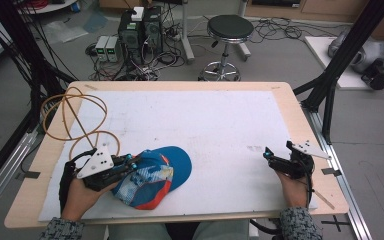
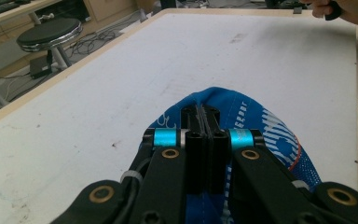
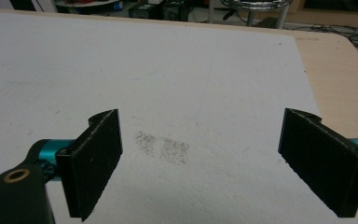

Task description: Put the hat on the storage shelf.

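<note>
High view: left gripper [image 1: 130,161] pinches blue cap [image 1: 152,177] near bench's front-left edge, brim toward front; right gripper [image 1: 267,156], wide apart, sits well right.

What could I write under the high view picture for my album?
Left gripper shut on a blue cap, right gripper open over the white mat.

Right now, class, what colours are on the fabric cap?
Blue fabric cap with red-orange trim and white patterning; clearest in the high view.

The cap [image 1: 152,179] lies on the table [image 1: 290,105] at its near left; the stool [image 1: 229,30] stands behind.
</note>
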Demonstrator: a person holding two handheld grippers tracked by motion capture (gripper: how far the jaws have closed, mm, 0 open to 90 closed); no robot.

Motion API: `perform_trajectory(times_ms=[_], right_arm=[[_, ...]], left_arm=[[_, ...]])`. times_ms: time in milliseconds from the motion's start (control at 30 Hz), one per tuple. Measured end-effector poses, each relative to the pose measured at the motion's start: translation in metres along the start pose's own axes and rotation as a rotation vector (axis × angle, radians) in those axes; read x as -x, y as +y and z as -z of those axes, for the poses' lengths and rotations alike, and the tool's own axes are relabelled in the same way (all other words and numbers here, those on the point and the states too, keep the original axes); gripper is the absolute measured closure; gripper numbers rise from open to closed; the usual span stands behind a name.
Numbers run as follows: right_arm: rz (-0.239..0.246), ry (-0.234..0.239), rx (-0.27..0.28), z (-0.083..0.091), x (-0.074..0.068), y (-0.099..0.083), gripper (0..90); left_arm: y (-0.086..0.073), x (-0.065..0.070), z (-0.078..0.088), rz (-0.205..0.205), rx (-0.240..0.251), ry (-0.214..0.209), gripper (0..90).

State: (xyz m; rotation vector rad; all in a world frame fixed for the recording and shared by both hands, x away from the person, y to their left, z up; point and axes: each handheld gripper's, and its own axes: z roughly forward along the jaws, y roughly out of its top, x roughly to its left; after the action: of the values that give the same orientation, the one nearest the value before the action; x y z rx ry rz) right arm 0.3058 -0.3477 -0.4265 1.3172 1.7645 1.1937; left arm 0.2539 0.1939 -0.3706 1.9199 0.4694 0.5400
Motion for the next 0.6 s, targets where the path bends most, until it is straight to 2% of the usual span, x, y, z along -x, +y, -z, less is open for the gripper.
perform_trajectory(times_ms=[367, 600], right_arm=[[-0.002, 0.002, 0.003, 0.001, 0.001, 0.000, 12.4], [-0.006, 0.003, 0.002, 0.000, 0.004, -0.001, 12.4]], left_arm=[[0.022, -0.001, 0.013, -0.017, 0.023, 0.027, 88.8], [0.039, -0.006, 0.018, -0.031, 0.040, 0.015, 88.8]])
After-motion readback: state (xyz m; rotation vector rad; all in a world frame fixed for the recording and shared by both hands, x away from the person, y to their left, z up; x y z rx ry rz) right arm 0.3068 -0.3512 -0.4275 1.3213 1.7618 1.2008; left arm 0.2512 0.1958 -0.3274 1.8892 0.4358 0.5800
